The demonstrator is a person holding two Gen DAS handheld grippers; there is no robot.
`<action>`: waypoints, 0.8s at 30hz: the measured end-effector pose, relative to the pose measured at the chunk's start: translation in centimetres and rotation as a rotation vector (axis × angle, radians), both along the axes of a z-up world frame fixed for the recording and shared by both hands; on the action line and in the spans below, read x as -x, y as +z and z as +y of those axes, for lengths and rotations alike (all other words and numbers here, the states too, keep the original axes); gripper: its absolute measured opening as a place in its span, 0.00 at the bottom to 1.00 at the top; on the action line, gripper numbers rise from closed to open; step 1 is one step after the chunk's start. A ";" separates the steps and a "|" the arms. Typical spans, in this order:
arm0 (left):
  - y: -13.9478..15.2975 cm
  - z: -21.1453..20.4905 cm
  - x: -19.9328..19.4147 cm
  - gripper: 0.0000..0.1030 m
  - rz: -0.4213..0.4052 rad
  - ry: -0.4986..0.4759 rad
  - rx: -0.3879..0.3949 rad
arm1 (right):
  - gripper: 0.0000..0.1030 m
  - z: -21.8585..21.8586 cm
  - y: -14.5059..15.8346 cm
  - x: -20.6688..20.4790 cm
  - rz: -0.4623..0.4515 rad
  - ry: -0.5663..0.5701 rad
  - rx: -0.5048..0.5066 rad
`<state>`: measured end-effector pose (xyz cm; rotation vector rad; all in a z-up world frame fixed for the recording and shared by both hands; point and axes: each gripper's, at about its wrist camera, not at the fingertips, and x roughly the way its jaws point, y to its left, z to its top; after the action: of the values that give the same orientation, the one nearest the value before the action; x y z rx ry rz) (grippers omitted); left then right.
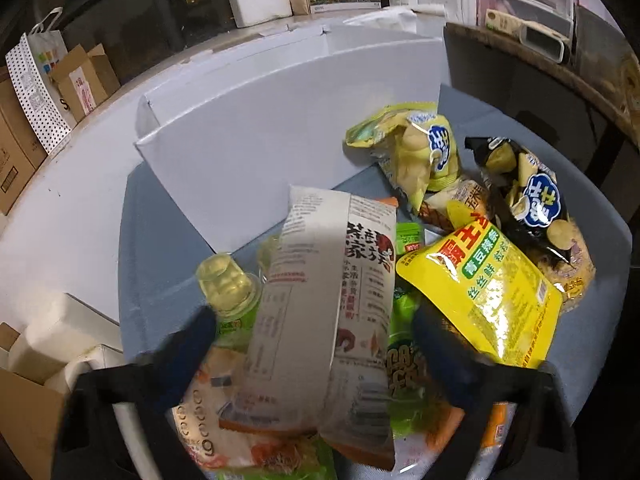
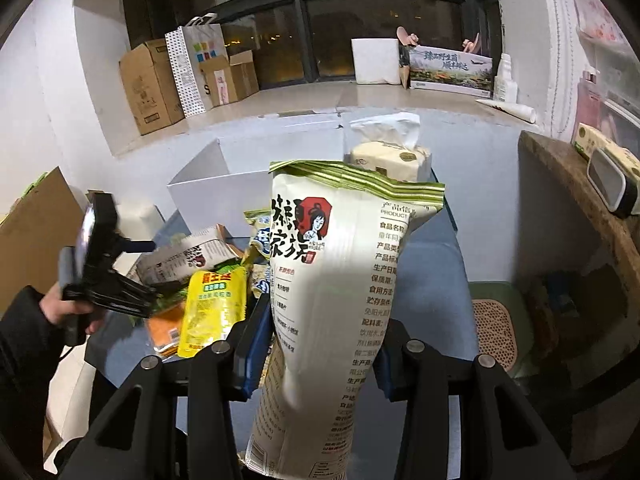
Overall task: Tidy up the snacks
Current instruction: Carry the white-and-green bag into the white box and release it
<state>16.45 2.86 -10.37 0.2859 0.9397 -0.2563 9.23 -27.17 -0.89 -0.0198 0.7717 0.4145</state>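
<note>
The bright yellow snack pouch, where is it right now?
In the left wrist view, the yellow pouch lies right of centre in the pile, below the black chip bag.

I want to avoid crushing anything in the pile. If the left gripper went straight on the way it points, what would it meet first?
Most likely the white snack bag lying between the open fingers of the left gripper, atop the pile; depth is unclear.
</note>
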 end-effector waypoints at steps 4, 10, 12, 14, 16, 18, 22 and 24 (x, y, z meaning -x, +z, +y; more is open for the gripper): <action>0.7 0.3 0.4 0.49 -0.009 0.022 0.059 | 0.46 0.2 -0.6 -0.4 0.021 0.005 -0.010; 3.5 1.3 4.0 0.48 -0.097 0.123 0.094 | 0.46 0.7 -1.0 -1.1 0.035 0.011 -0.030; 5.2 1.6 5.2 0.48 -0.148 0.165 0.140 | 0.46 1.1 -1.0 -1.6 0.040 0.012 -0.042; 6.8 1.8 5.6 0.48 -0.186 0.188 0.179 | 0.46 1.9 -0.6 -2.8 0.047 0.029 -0.063; 9.0 1.6 5.2 0.48 -0.237 0.211 0.212 | 0.46 2.8 0.4 -4.0 0.036 0.048 -0.076; 11.3 1.3 3.8 0.48 -0.284 0.237 0.252 | 0.46 4.1 1.8 -5.8 0.012 0.066 -0.078; 14.1 1.0 -1.3 0.48 -0.327 0.288 0.278 | 0.46 7.5 4.8 -11.6 -0.002 0.087 -0.086; 14.8 1.2 -4.4 0.48 -0.326 0.318 0.291 | 0.46 9.1 5.9 -15.0 -0.002 0.097 -0.085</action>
<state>20.80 4.04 4.39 -0.0902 0.6032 -0.0482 24.21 -18.06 5.04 0.0220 0.7530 0.5389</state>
